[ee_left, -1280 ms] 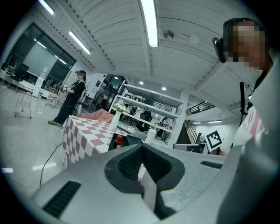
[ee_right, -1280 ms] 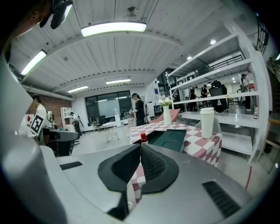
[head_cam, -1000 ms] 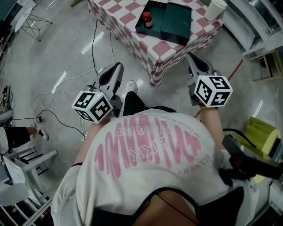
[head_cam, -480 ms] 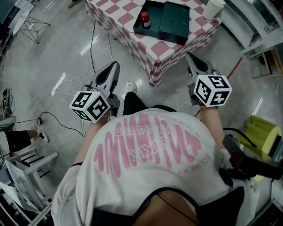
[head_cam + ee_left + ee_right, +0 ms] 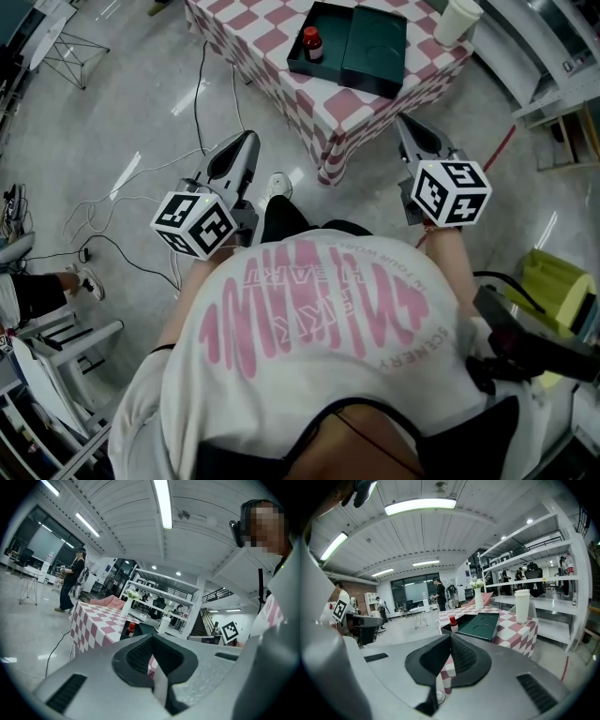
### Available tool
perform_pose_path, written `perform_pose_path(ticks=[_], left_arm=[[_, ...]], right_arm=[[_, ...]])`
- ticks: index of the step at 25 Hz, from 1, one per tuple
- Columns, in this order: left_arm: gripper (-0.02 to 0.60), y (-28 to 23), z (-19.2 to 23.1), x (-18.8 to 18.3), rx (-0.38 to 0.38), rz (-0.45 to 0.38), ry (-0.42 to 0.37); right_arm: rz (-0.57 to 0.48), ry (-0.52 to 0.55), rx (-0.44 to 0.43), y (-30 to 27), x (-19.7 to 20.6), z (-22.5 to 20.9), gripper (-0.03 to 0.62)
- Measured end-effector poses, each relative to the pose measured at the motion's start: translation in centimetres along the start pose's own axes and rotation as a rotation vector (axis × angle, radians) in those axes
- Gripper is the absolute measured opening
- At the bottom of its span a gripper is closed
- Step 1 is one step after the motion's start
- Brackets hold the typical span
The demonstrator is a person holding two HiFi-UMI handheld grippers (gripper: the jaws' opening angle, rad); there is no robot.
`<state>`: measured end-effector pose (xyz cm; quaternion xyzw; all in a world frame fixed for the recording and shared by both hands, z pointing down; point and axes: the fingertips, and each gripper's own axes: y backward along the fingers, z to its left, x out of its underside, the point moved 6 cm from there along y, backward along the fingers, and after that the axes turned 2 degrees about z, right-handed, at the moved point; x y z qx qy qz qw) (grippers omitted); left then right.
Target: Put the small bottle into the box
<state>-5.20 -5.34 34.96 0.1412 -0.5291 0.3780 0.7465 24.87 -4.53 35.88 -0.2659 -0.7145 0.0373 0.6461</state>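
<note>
A small bottle (image 5: 310,42) with a red cap stands upright inside the open dark green box (image 5: 330,13) on the pink-checked table (image 5: 352,103). The box's lid (image 5: 377,42) lies beside it on the right. The bottle (image 5: 453,623) and box (image 5: 480,626) also show in the right gripper view, and the bottle (image 5: 131,629) in the left gripper view. My left gripper (image 5: 247,139) hangs over the floor, short of the table, shut and empty. At the table's near corner my right gripper (image 5: 403,119) is shut too, nothing in it. Both are well apart from the box.
A white cup (image 5: 456,19) stands at the table's far right corner, and a vase of flowers (image 5: 478,597) behind the box. Cables (image 5: 112,216) trail over the floor at left. Shelving (image 5: 553,66) runs along the right. A seated person's leg (image 5: 37,286) shows at far left.
</note>
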Motion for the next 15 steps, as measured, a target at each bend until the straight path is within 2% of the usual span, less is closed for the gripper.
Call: perform_pose_path(ticks=[15], left_arm=[[0.006, 1.0, 0.9, 0.0, -0.012, -0.015, 0.018]], right_arm=[[0.018, 0.011, -0.016, -0.8, 0.2, 1.1, 0.006]])
